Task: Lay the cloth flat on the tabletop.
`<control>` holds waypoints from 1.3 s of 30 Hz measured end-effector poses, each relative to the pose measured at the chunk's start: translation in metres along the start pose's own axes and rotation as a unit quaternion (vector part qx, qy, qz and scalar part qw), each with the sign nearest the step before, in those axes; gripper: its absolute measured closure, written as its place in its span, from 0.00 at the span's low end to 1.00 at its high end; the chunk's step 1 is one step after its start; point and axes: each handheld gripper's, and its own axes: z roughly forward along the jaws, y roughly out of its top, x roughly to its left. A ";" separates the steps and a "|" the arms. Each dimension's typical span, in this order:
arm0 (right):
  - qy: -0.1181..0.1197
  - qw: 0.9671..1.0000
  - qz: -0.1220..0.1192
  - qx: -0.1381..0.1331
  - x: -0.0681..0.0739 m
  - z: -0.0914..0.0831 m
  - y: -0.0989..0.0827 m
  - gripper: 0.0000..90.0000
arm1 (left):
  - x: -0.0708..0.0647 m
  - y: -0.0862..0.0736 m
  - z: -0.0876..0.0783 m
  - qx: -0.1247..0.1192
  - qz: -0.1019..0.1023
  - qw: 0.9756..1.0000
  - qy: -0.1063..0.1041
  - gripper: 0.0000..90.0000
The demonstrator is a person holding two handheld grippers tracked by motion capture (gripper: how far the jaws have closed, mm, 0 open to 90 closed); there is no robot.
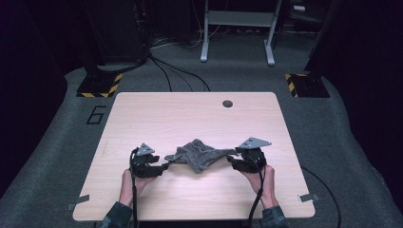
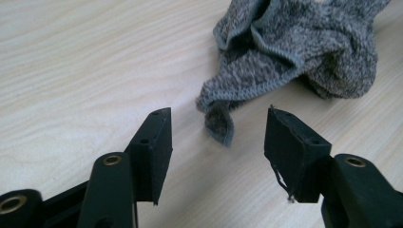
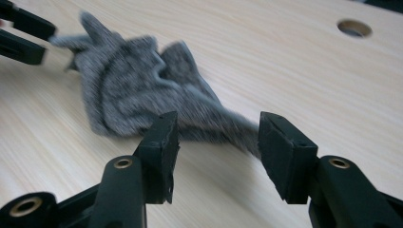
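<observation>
There is one big wooden bench [image 1: 190, 190], with one small round hole [image 1: 227, 103] near its far edge. In the middle of the near half lies one grey cloth [image 1: 199, 155], all crumpled up, with a corner sticking out to each side.

There are two claws, one in each hand. The left claw [image 2: 217, 130] is open, and the cloth's near corner lies on the wood between its jaws, not pinched. The right claw [image 3: 218, 137] is open too, with the other stretched corner between its jaws, touching one of them perhaps; the picture is blurry there.

It looks like the cloth is let go, lying loose. Next, I think, each claw must close on its corner, then pull the cloth flat.
</observation>
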 end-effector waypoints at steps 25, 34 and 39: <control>-0.023 0.991 -0.015 0.128 0.027 0.102 0.021 1.00 | -0.006 -0.002 0.021 0.016 0.051 0.997 -0.053 0.96; -0.055 0.994 0.019 0.091 0.003 0.071 0.017 0.81 | -0.024 -0.008 0.011 0.051 0.077 0.989 -0.118 0.71; -0.055 0.995 0.016 0.085 0.007 0.061 0.014 0.63 | -0.011 0.009 -0.003 0.014 0.021 0.993 -0.115 0.34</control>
